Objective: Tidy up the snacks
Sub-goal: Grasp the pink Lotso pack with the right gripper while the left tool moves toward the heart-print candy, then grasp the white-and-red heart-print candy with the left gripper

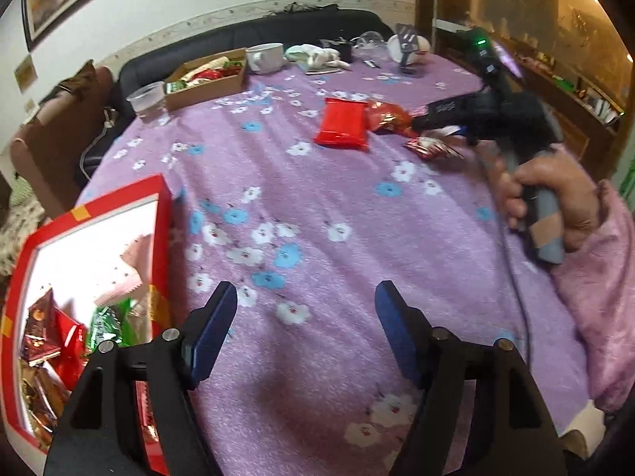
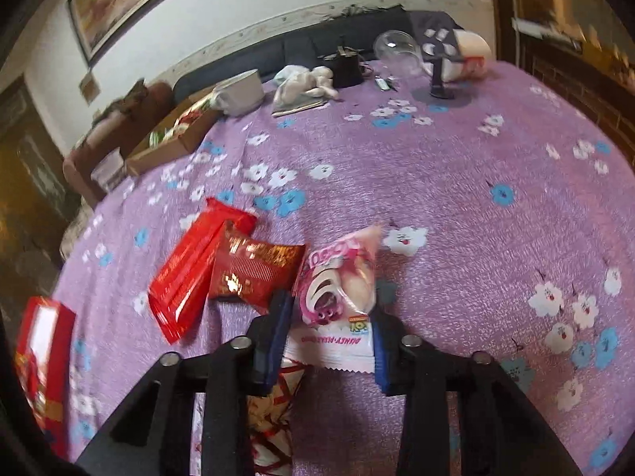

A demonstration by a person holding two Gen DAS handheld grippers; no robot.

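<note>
Purple flowered cloth is spread over the worktop [image 1: 317,206]. From the left wrist, the left claw [image 1: 305,317] is seen wide open, with nothing held. A red box [image 1: 99,214] with snack packs inside is beside it. A red packet [image 1: 342,123] lies far off.

From the right wrist, the right claw [image 2: 329,337] is seen closed on a pink snack bag [image 2: 339,297]. The bag looks light, soft and crinkly, so its flat sealed edge is best pinched. "DISNEY" can be read on it.
</note>
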